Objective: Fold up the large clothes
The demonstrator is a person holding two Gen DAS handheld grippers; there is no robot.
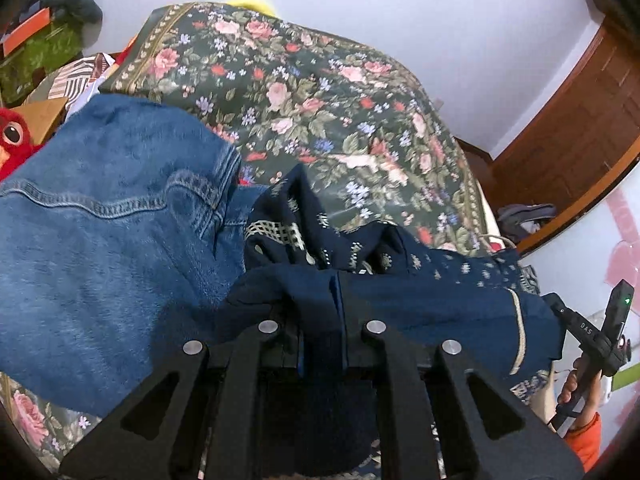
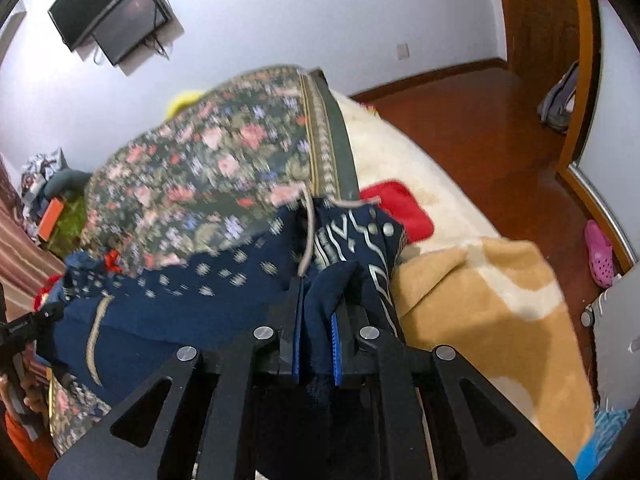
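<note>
A large navy garment (image 1: 420, 292) with small white motifs and a cream stripe hangs stretched between my two grippers above the bed. My left gripper (image 1: 320, 304) is shut on one bunched edge of it. My right gripper (image 2: 316, 308) is shut on the other edge, near a patterned border (image 2: 360, 236) and a grey cord (image 2: 308, 236). The right gripper and the hand holding it show at the far right of the left wrist view (image 1: 600, 336). The left gripper's body shows at the left edge of the right wrist view (image 2: 28, 328).
A floral bedspread (image 1: 320, 92) covers the bed. Blue jeans (image 1: 100, 240) lie on it at the left, by a red plush toy (image 1: 12, 140). A tan and cream blanket (image 2: 480, 292) and a red item (image 2: 404, 208) lie at the right. Wooden floor (image 2: 480, 120) lies beyond.
</note>
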